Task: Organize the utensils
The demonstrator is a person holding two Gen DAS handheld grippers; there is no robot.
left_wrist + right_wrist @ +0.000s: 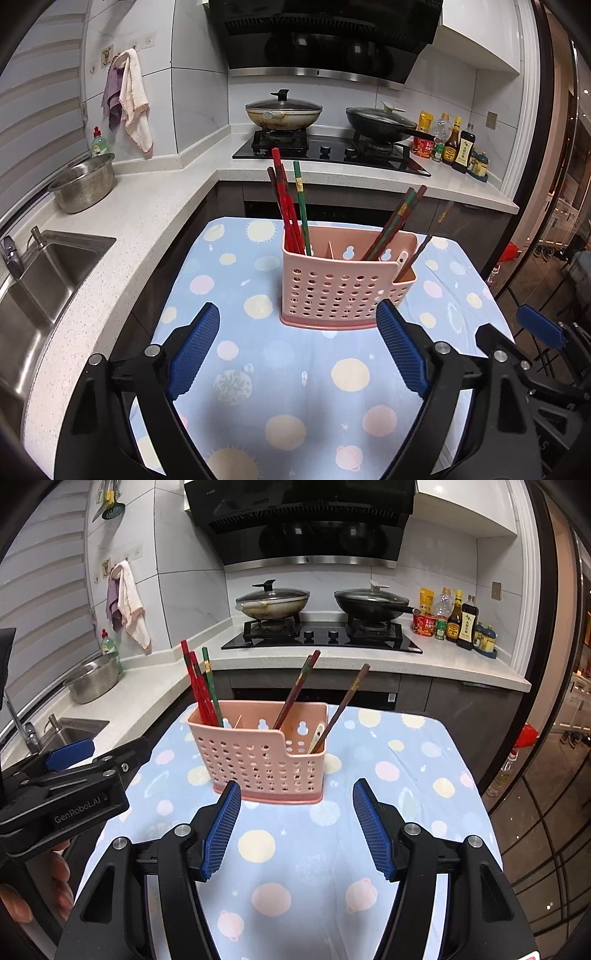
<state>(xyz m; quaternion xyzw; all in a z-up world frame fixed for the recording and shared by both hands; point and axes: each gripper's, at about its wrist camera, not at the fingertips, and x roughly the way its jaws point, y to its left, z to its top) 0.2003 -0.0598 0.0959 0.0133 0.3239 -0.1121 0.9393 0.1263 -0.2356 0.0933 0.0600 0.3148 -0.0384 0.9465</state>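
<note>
The kitchen filled the upper half of both views: a white speckled counter bent round from a steel sink at the left edge to a black gas hob at top centre, under a dark range hood. Lower down, a table lay under a pale blue cloth dotted with pastel planets. Two lidded pans sat on the hob, a wok on the left and a black frying pan on the right; a cluster of sauce bottles crowded the counter at upper right, a steel colander sat at the left, and two cloths hung from the wall at upper left. At the middle of the cloth stood the pink perforated holder, upright, with nothing between it and the grippers. Four chopsticks stood bunched in its left compartment; three chopsticks leaned rightward further along, beside a pale spoon in the right end. The left gripper and the right gripper both hung low in frame just short of the holder, blue fingers spread wide, holding nothing.
</note>
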